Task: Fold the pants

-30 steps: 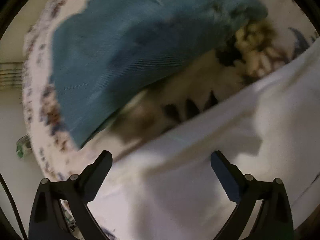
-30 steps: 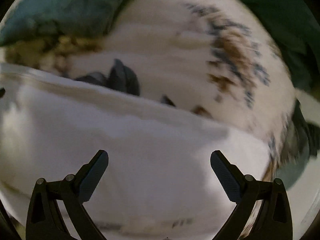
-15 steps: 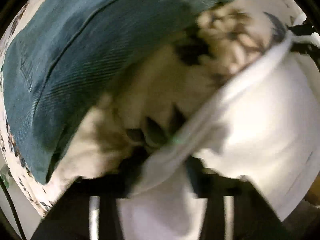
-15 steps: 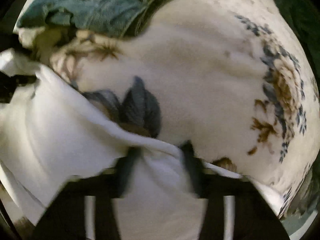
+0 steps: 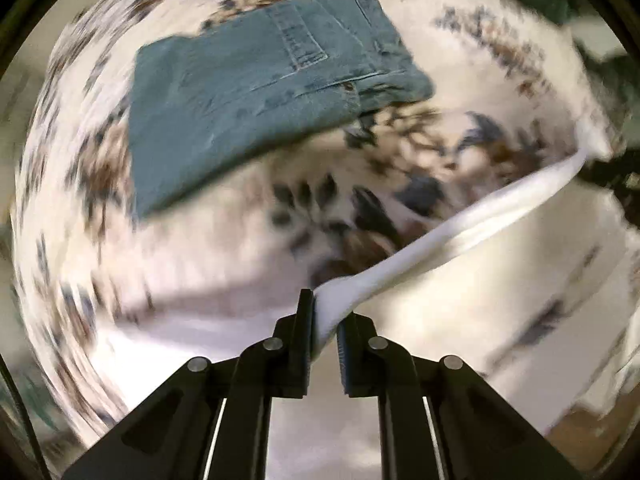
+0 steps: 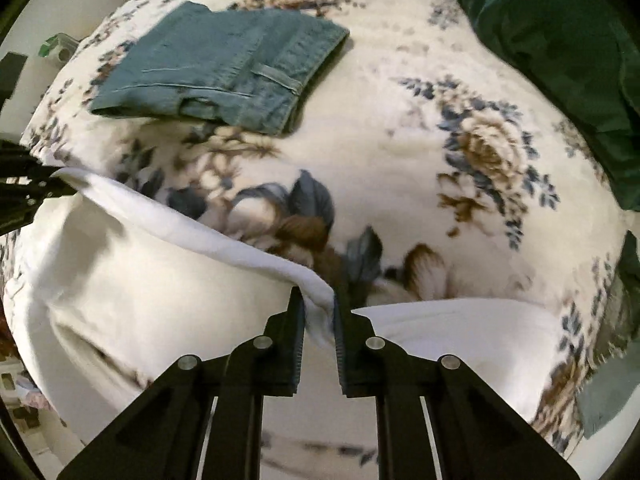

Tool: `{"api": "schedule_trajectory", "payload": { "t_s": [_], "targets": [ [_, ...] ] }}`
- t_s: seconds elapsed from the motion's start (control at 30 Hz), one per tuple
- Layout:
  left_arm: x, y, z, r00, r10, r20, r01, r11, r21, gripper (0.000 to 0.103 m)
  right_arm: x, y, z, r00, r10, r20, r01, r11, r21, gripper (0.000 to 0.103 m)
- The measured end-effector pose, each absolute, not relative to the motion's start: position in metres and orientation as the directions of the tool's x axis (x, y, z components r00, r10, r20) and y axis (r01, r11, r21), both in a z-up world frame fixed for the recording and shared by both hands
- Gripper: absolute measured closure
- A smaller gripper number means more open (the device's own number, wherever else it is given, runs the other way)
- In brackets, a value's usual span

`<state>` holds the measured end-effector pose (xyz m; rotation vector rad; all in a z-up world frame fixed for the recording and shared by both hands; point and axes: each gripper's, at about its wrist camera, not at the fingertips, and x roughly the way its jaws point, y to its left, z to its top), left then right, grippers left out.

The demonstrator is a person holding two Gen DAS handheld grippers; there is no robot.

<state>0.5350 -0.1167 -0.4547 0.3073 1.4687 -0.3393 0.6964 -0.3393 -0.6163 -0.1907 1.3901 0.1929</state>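
A: Where are the pants right now?

B: The white pants [image 6: 132,280] lie on the bed, on the flowered blanket [image 6: 400,152]. Their top edge is lifted and stretched between the two tools. The right tool [image 6: 319,312] is pinching that edge at one end. The left tool [image 5: 325,316] is pinching it at the other end.

A: Both pressed tight on cloth, then?

B: Yes, each pair of fingers has white fabric squeezed between them, and the hem runs as a raised band from one tool to the other.

A: What could go wrong from here?

B: I think the grip is thin. Each tool seems to hold only a narrow fold near the fingertips, so a sharp pull could slip the cloth out and drop one corner. If the two tools travel unevenly, the fold would likely land crooked. The left view is blurred, which suggests fast movement, and that raises the risk.

A: Anything in the way?

B: The folded jeans [image 6: 224,72] sit farther up the blanket, apart from the white pants. A long swing could carry the edge onto them. The dark green bedding [image 6: 560,48] is off to the right, well clear.
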Motion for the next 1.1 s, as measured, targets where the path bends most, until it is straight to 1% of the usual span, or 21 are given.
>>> {"api": "schedule_trajectory", "payload": {
  "t_s": [0.07, 0.13, 0.17, 0.23, 0.3, 0.4, 0.43, 0.5, 0.53, 0.63, 0.67, 0.7, 0.73, 0.77, 0.8, 0.83, 0.9, 0.93, 0.97, 1.03, 1.1],
  "targets": [
    [0.488, -0.115, -0.439, 0.083, -0.082, -0.993, 0.347, 0.937, -0.049, 0.095, 0.665, -0.334, -0.602, 0.169, 0.036, -0.985, -0.222, 0.975, -0.002, 0.089],
    [0.459, -0.118, -0.442, 0.071, -0.134, -0.988, 0.278, 0.954, -0.109, 0.095, 0.616, -0.322, -0.587, 0.154, 0.054, -0.987, -0.206, 0.978, 0.022, 0.089],
    [0.437, -0.114, -0.440, 0.056, -0.159, -0.986, 0.218, 0.965, -0.143, 0.095, 0.596, -0.317, -0.587, 0.148, 0.048, -0.988, -0.215, 0.977, 0.016, 0.089],
    [0.396, -0.111, -0.450, 0.042, -0.161, -0.986, 0.164, 0.975, -0.152, 0.095, 0.548, -0.308, -0.596, 0.122, 0.026, -0.992, -0.238, 0.971, -0.004, 0.089],
    [0.356, -0.106, -0.482, -0.003, -0.120, -0.993, 0.122, 0.985, -0.120, 0.095, 0.505, -0.296, -0.617, 0.084, -0.006, -0.996, -0.273, 0.962, -0.029, 0.089],
    [0.319, -0.087, -0.537, -0.086, -0.139, -0.986, 0.010, 0.990, -0.141, 0.095, 0.463, -0.289, -0.653, 0.014, -0.043, -0.999, -0.286, 0.957, -0.045, 0.089],
    [0.313, -0.082, -0.552, -0.094, -0.143, -0.985, -0.011, 0.990, -0.142, 0.095, 0.451, -0.286, -0.665, -0.010, -0.049, -0.999, -0.276, 0.960, -0.044, 0.089],
    [0.308, -0.074, -0.580, -0.080, -0.169, -0.982, -0.055, 0.985, -0.165, 0.094, 0.434, -0.280, -0.684, -0.015, -0.106, -0.994, -0.284, 0.954, -0.098, 0.087],
    [0.307, -0.073, -0.586, -0.068, -0.175, -0.982, -0.065, 0.983, -0.171, 0.092, 0.431, -0.279, -0.687, -0.017, -0.117, -0.993, -0.276, 0.955, -0.108, 0.086],
    [0.306, -0.074, -0.585, -0.042, -0.171, -0.984, -0.083, 0.982, -0.167, 0.091, 0.429, -0.285, -0.686, -0.041, -0.109, -0.993, -0.193, 0.976, -0.099, 0.083],
    [0.305, -0.075, -0.581, -0.028, -0.168, -0.985, -0.084, 0.983, -0.166, 0.087, 0.429, -0.287, -0.682, -0.047, -0.099, -0.994, -0.171, 0.981, -0.090, 0.078],
    [0.302, -0.075, -0.573, 0.001, -0.142, -0.990, -0.078, 0.987, -0.141, 0.081, 0.427, -0.290, -0.676, -0.048, -0.081, -0.996, -0.146, 0.987, -0.073, 0.065],
    [0.298, -0.074, -0.566, 0.018, -0.122, -0.992, -0.077, 0.989, -0.123, 0.062, 0.424, -0.295, -0.668, -0.049, -0.039, -0.998, -0.107, 0.994, -0.033, 0.055],
    [0.295, -0.073, -0.561, 0.029, -0.119, -0.993, -0.081, 0.989, -0.121, 0.045, 0.418, -0.300, -0.658, -0.047, 0.019, -0.999, -0.059, 0.998, 0.021, 0.033],
    [0.291, -0.070, -0.552, 0.055, -0.109, -0.993, -0.089, 0.990, -0.113, 0.036, 0.411, -0.305, -0.647, -0.037, 0.074, -0.997, -0.011, 0.997, 0.075, 0.018],
    [0.288, -0.069, -0.544, 0.081, -0.096, -0.992, -0.089, 0.991, -0.103, 0.025, 0.405, -0.310, -0.639, -0.028, 0.100, -0.995, 0.024, 0.995, 0.100, 0.013],
    [0.280, -0.065, -0.523, 0.153, -0.059, -0.987, -0.092, 0.993, -0.073, 0.022, 0.392, -0.326, -0.622, -0.012, 0.157, -0.987, 0.123, 0.980, 0.155, 0.011],
    [0.279, -0.063, -0.516, 0.173, -0.050, -0.984, -0.094, 0.993, -0.067, 0.015, 0.386, -0.339, -0.614, 0.014, 0.188, -0.982, 0.191, 0.964, 0.187, 0.011],
    [0.275, -0.059, -0.510, 0.185, -0.033, -0.982, -0.107, 0.993, -0.054, 0.010, 0.383, -0.350, -0.609, 0.033, 0.208, -0.977, 0.247, 0.946, 0.210, 0.011],
    [0.280, -0.056, -0.504, 0.198, 0.005, -0.980, -0.143, 0.989, -0.024, 0.010, 0.375, -0.385, -0.600, 0.068, 0.211, -0.975, 0.408, 0.886, 0.220, 0.011],
    [0.284, -0.059, -0.507, 0.201, 0.074, -0.977, -0.180, 0.983, 0.037, 0.010, 0.371, -0.424, -0.603, 0.084, 0.162, -0.983, 0.543, 0.820, 0.181, 0.011]
  ]
}}
